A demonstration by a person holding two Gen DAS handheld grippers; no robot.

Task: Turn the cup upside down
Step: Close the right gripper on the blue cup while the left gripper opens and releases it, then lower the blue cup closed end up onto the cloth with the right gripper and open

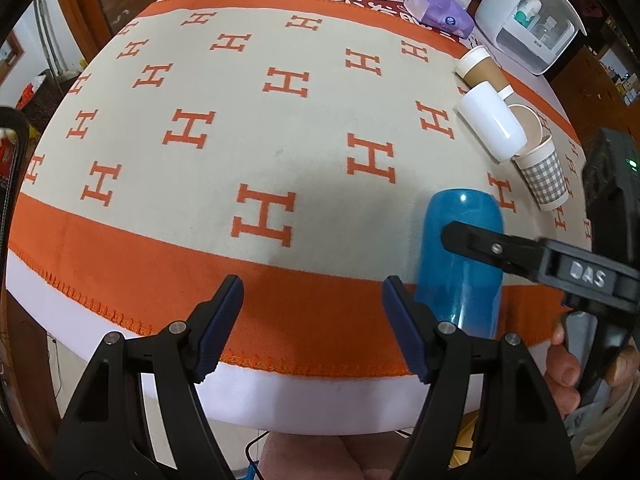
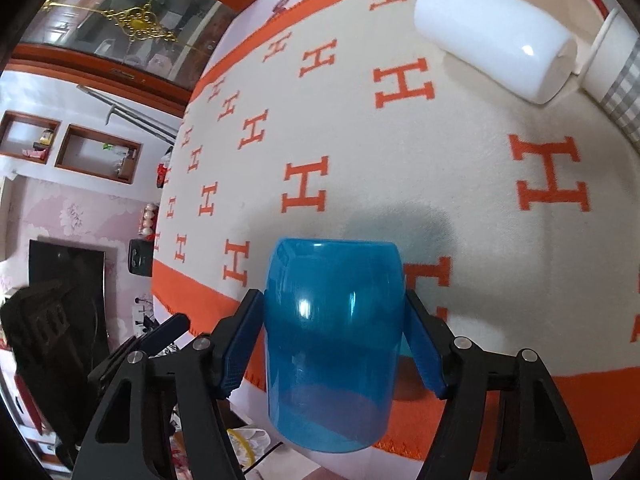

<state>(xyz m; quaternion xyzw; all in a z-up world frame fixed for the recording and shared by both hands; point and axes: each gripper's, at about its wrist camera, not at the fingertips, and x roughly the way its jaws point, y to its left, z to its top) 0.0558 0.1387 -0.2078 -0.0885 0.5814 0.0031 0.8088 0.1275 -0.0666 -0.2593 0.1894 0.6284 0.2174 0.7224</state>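
Right wrist view is showing the right gripper [image 2: 334,340] clamping the translucent blue cup [image 2: 334,344] above the blanket's [image 2: 400,168] near edge; the left gripper [image 1: 312,328] is hanging spread, empty. Smooth plastic could be slipping mid-rotation, dropping off the table.

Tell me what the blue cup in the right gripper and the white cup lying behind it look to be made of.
Blue cup: likely translucent glossy plastic; the blanket's orange border shows through it, with sharp highlights. White cup: opaque and smooth with a bright glint, so plastic or glazed ceramic; I cannot tell which. The right gripper clamps the blue one.
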